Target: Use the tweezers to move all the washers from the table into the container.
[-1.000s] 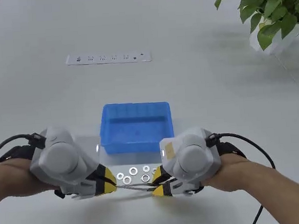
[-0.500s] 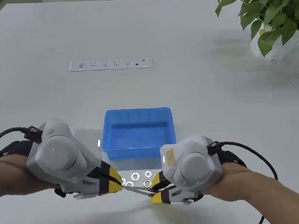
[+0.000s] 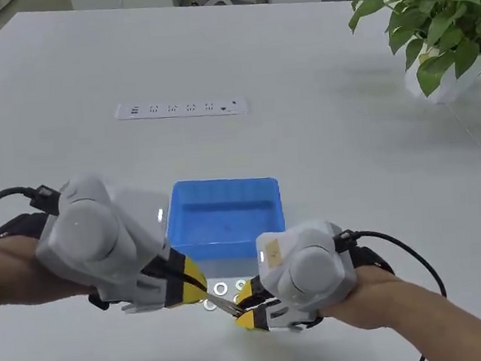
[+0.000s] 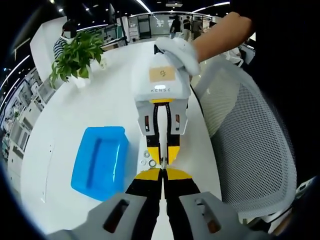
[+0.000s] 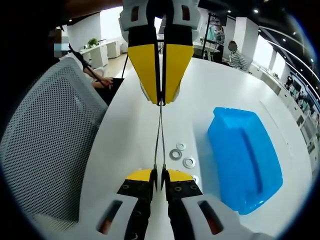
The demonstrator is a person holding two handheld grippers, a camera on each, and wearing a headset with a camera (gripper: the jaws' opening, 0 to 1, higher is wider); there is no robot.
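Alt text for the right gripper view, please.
Thin metal tweezers span between two shut yellow-tipped grippers, the right gripper at the bottom and the left gripper at the top. Beside them on the white table lie washers, then a blue container.

On the white body of the right gripper (image 4: 163,161), seen in the left gripper view, small print reads roughly "KENSE". The tan sticker (image 4: 162,74) above it carries a mark too small to read.

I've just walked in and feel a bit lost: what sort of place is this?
Probably an open-plan office or lab, judging by the big white table, the mesh chair and the potted plant.
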